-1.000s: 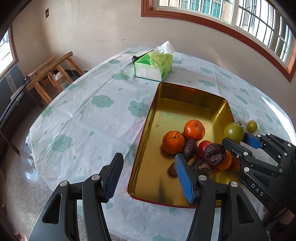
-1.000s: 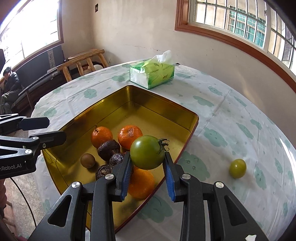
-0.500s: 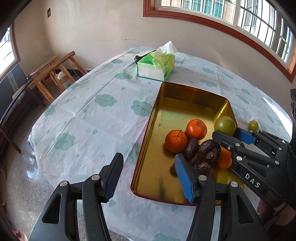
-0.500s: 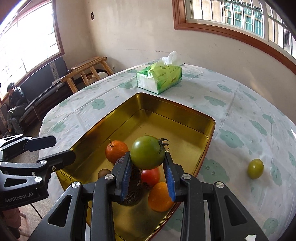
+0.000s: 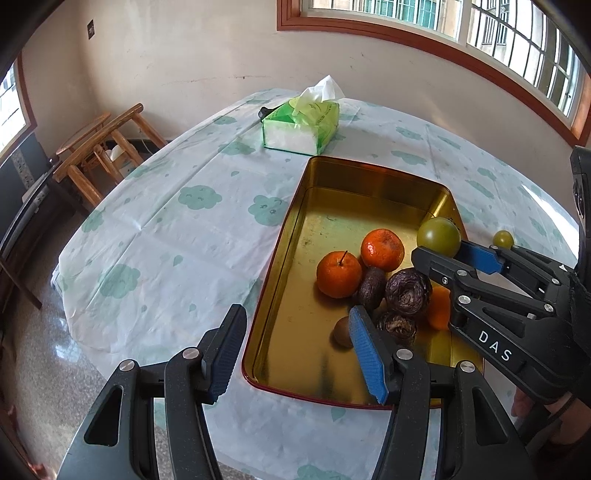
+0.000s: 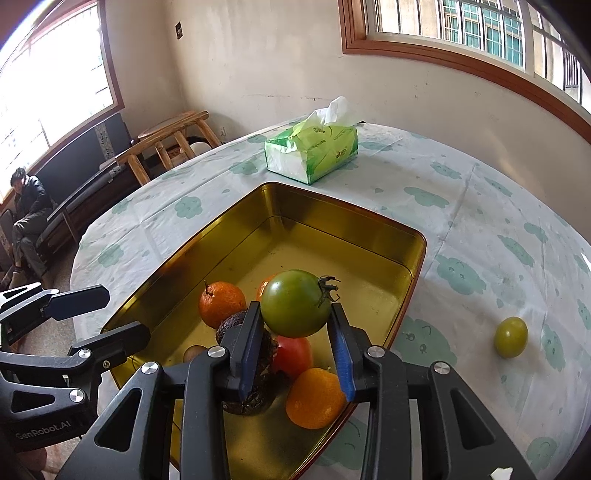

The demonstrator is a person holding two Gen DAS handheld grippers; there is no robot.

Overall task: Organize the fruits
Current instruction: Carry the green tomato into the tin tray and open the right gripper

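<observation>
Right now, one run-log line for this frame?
task: organize fruits | right gripper: fingers opening, green tomato between them, above gold tray | left gripper: open, empty | small green fruit: on tablecloth

1. Daylight is entering through the barred window (image 5: 443, 22) along the upper right and is lighting both views brightly and evenly.
2. A second window (image 6: 55, 92) at the left of the right wrist view is overexposing to white.
3. The gold tray (image 6: 332, 210) is reflecting a soft sheen; shadows beneath the fruit are staying faint.
4. Fisheye distortion is bending the tablecloth (image 5: 166, 240), and dark vignetting is closing the corners.
5. Focus is holding sharp throughout.
</observation>
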